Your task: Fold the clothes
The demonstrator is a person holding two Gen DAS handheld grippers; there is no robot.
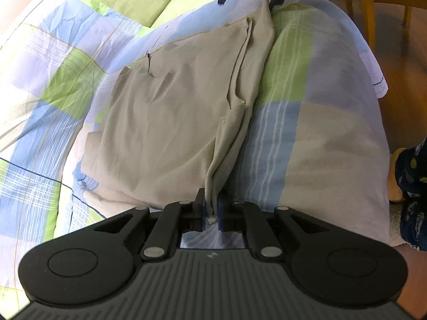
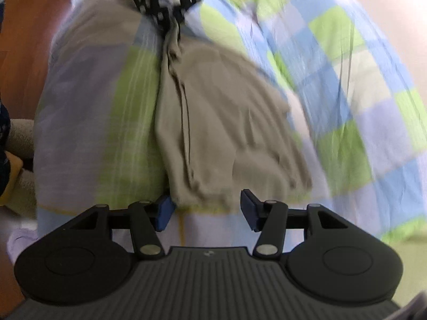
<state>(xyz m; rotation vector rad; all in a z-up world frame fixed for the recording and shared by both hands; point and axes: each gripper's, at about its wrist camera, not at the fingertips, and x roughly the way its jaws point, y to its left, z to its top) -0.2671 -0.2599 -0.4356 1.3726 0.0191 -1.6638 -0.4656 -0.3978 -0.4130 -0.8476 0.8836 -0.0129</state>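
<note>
On checked quilt point(image 1: 307, 133) beside wooden floor point(image 1: 387, 40), folded beige garment point(image 1: 170, 112).

Matte black left gripper point(image 1: 212, 213) and right gripper point(image 2: 208, 210): ribbed grey housing, round black side discs, silver pivot screws, linkage arms, blue-faced pads point(image 2: 165, 213). Dark blue patterned trousers point(image 1: 412, 194) with yellow spots.

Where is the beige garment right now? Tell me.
The beige garment lies partly folded on the checked bedspread; the left tool pinches one end.
</note>
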